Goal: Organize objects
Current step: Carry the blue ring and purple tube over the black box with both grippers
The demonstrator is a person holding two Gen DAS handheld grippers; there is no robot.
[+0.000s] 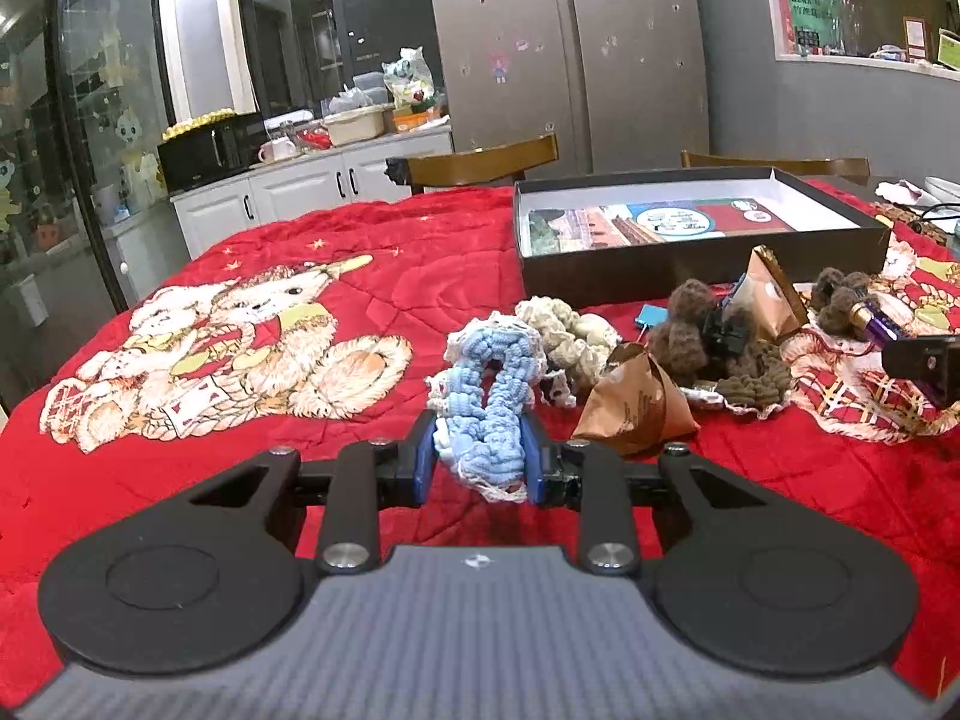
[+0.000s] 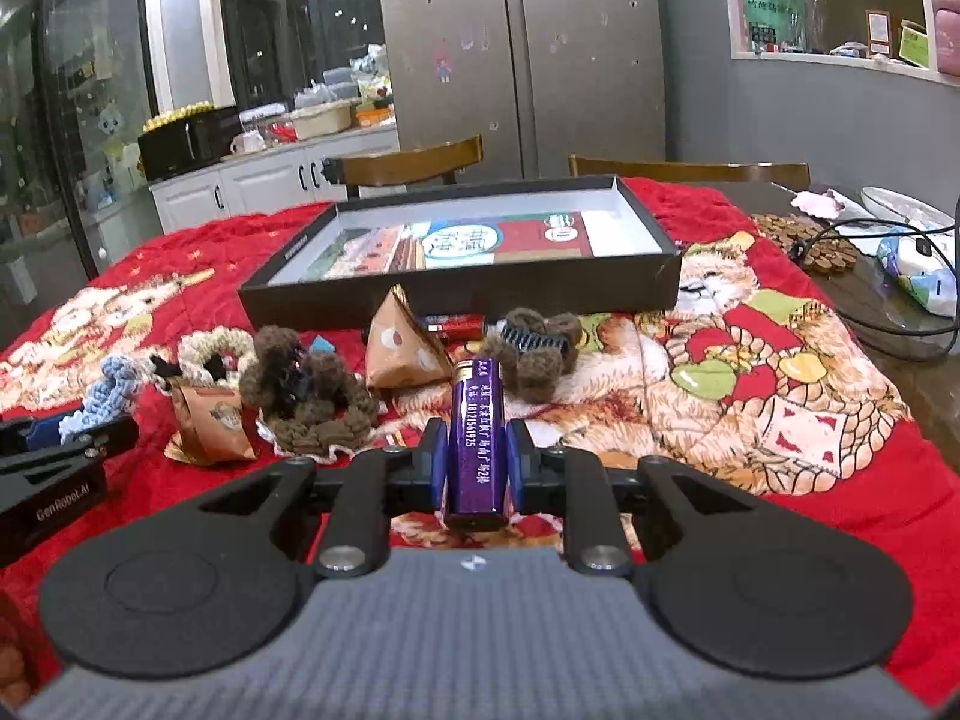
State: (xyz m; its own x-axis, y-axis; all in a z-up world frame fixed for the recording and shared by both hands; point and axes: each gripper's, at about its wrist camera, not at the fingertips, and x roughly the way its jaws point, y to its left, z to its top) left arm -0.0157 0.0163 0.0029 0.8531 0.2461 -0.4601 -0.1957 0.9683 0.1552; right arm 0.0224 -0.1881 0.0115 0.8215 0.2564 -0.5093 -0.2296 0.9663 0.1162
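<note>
Left wrist view: the left claw point(image 1: 483, 456) points forward and slightly downward over the red blanket point(image 1: 360, 252) on the bench, its blue pads closed partway on a light blue crocheted hair tie point(image 1: 495, 384). The tie sticks out ahead between the pads. Just beyond it lie a cream hair tie point(image 1: 564, 324), a brown paper packet point(image 1: 636, 408) and brown hair ties point(image 1: 714, 348). Farther back sits an open black box point(image 1: 702, 264), with printed cards on its floor. At the right edge the right claw point(image 1: 924, 360) shows, with a purple battery point(image 1: 873, 321) poking from it.

Right wrist view: the right claw point(image 2: 477, 456) is angled the same way, forward and a little down, nearly closed on the purple battery point(image 2: 477, 438), which stands lengthwise between the pads with its gold end forward. Ahead lie another brown hair tie with a clip point(image 2: 534, 354), a second paper packet point(image 2: 402, 342), a red battery point(image 2: 456, 324) and the black box point(image 2: 468, 294). The left claw point(image 2: 66, 444) enters at the left, holding the blue hair tie point(image 2: 111, 390).
</note>
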